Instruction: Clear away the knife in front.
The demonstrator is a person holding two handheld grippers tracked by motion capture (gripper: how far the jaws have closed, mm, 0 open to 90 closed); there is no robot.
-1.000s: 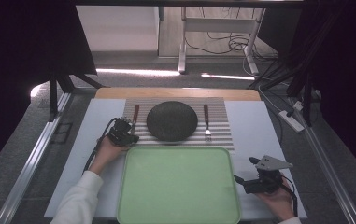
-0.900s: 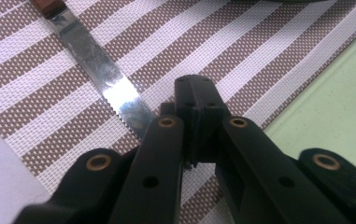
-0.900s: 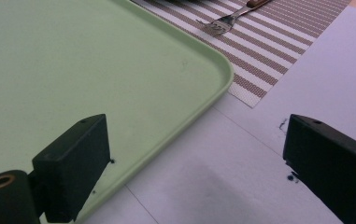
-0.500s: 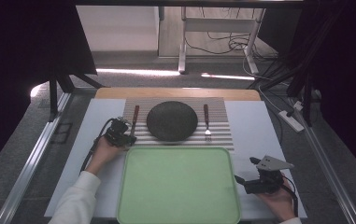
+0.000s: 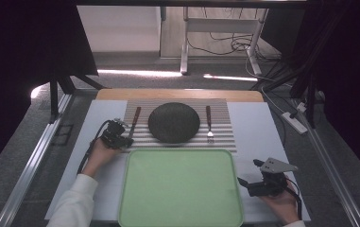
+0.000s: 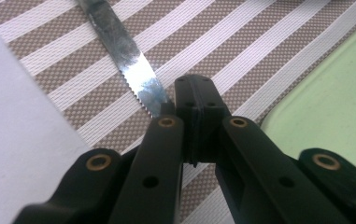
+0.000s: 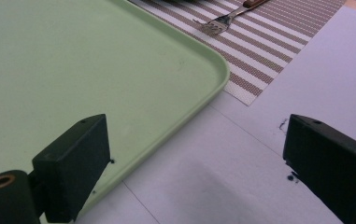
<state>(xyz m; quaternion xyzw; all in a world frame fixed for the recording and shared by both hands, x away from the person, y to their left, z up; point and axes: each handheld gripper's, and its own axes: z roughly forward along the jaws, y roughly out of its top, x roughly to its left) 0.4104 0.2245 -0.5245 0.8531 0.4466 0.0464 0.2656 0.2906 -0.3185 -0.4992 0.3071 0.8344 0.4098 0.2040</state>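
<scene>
- Since the earlier frames, the left gripper has edged a little closer to the knife, while the right gripper has kept its place beside the tray.
- The left gripper's jaws are pressed together at the tip of the knife's serrated blade; whether the pads pinch the blade tip or only sit against it cannot be told.
- The knife lies on the striped placemat, just left of the dark round plate, with its brown handle pointing away from the person.
- A fork lies on the mat to the right of the plate.
- The right gripper's jaws stand wide apart, holding nothing, over the right front corner of the green tray and the white tabletop.
</scene>
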